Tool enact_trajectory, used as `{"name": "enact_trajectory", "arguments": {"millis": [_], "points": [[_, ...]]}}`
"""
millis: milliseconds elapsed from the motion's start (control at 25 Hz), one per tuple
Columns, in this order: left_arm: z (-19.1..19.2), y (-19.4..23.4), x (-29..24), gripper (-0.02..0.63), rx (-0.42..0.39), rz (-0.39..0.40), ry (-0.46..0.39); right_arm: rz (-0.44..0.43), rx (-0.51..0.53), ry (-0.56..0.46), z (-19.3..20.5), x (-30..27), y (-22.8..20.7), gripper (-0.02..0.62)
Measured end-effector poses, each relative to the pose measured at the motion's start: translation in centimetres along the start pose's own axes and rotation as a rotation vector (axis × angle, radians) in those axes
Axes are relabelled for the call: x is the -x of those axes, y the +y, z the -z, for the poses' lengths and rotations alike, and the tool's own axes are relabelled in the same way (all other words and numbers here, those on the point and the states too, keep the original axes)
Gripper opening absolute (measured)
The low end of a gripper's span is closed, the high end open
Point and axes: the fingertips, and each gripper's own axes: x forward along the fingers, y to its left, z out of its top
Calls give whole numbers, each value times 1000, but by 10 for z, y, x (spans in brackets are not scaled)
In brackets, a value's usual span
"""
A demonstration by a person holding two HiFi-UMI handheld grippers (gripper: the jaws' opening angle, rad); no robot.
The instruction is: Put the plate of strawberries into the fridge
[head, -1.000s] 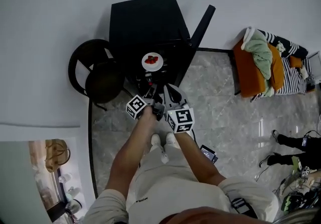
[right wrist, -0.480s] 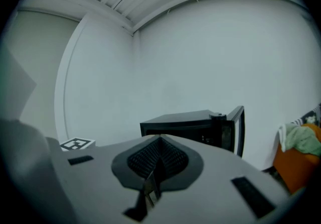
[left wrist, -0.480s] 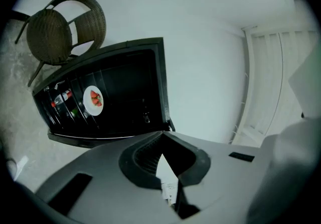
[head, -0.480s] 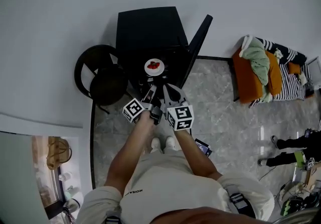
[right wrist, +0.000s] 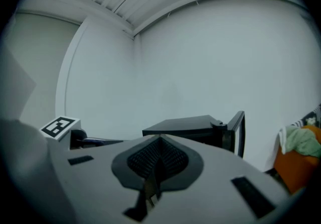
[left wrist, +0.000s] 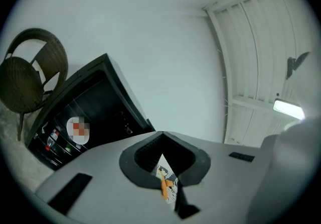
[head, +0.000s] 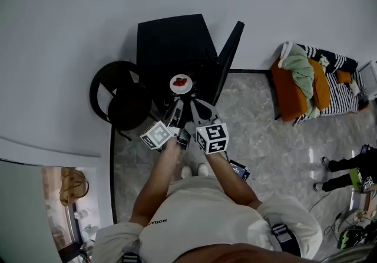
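Plate of strawberries (head: 181, 84) sat on a shelf inside the fridge (head: 171, 40), apart from the left gripper (head: 177, 105) and right gripper (head: 196, 105), both with jaws together and empty; placement judged done, door (head: 230, 52) still open.

There is one black fridge (head: 171, 38) with one door (head: 227, 58), one white plate (head: 174, 85), one round wicker chair (head: 121, 99) and one orange couch (head: 291, 94). There are two grippers: the left gripper (head: 177, 103) and the right gripper (head: 193, 105). The strawberries (head: 181, 82) are too small to count.
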Motion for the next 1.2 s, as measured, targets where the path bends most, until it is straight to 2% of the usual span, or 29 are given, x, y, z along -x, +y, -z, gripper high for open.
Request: {"name": "enact_trajectory", "arguments": {"millis": [240, 640, 1200], "points": [[-14, -33, 0, 2, -113, 27, -33, 9, 25, -26, -19, 3, -2, 14], [-27, -68, 9, 2, -380, 30, -31, 2, 59, -68, -39, 14, 6, 14], [-32, -104, 21, 2, -708, -31, -80, -6, 65, -129, -56, 29, 19, 14]]}}
